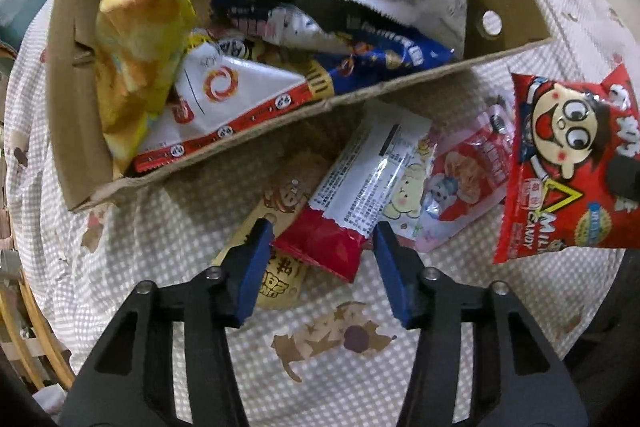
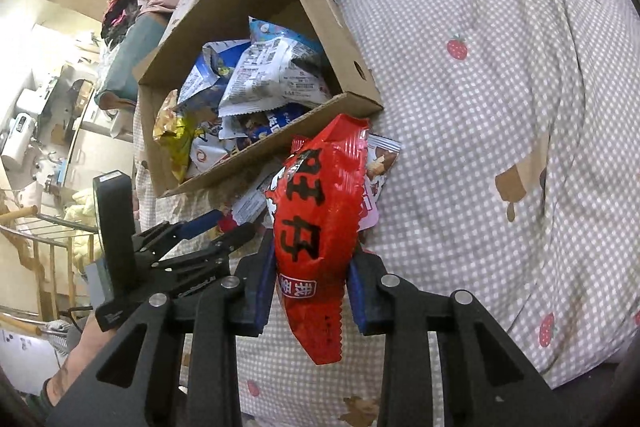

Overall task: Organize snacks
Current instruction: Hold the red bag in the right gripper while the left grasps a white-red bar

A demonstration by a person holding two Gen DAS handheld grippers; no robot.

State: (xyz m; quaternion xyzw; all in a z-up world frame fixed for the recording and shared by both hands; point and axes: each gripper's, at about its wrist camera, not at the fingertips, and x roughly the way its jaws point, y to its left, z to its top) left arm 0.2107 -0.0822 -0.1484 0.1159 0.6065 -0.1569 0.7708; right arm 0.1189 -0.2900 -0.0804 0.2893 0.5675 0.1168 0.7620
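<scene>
Holding the red bag (image 2: 320, 227) clamped in the right gripper (image 2: 310, 291), I had the box (image 2: 344, 39) far-left of it, bag's long axis pointing at the box's near wall. Left gripper (image 1: 324, 259) was spread apart around the near end of a red-white packet (image 1: 352, 195) on the cloth (image 1: 160, 227), packet running far-right, just short of the box.

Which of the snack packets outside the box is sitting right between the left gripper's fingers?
The red and white packet, printed back up. The left gripper straddles its red end; the tan, pink and red candy packets lie to either side.
</scene>
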